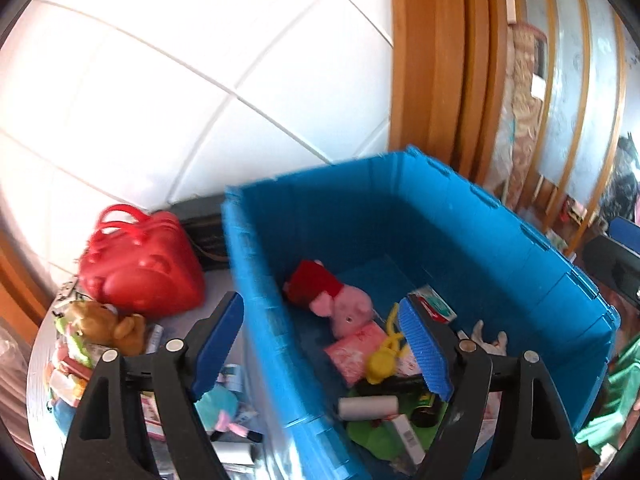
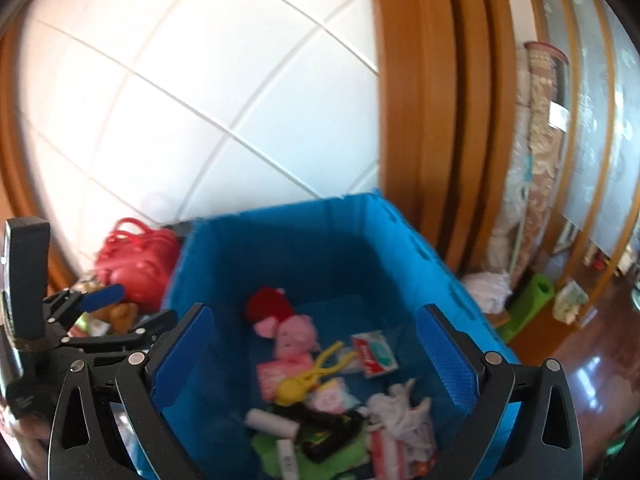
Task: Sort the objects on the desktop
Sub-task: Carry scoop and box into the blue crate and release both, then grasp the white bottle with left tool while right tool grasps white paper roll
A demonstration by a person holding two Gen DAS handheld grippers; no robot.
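Observation:
A blue plastic bin (image 1: 440,216) (image 2: 320,240) holds a pink pig plush in a red dress (image 1: 344,308) (image 2: 296,334), a yellow toy (image 1: 384,360) (image 2: 298,386), a white roll (image 1: 368,406) (image 2: 270,422), a white soft toy (image 2: 400,408) and small packets. My left gripper (image 1: 320,348) is open and empty, with one finger on each side of the bin's left wall. My right gripper (image 2: 318,344) hangs open and empty above the bin's inside. The left gripper (image 2: 92,308) also shows at the left edge of the right wrist view.
Left of the bin, a red handbag (image 1: 140,268) (image 2: 136,260), a brown teddy bear (image 1: 108,324) and several small toys and boxes lie on a grey table (image 1: 40,364). White tiled wall behind. A wooden door frame (image 1: 432,60) and floor clutter stand to the right.

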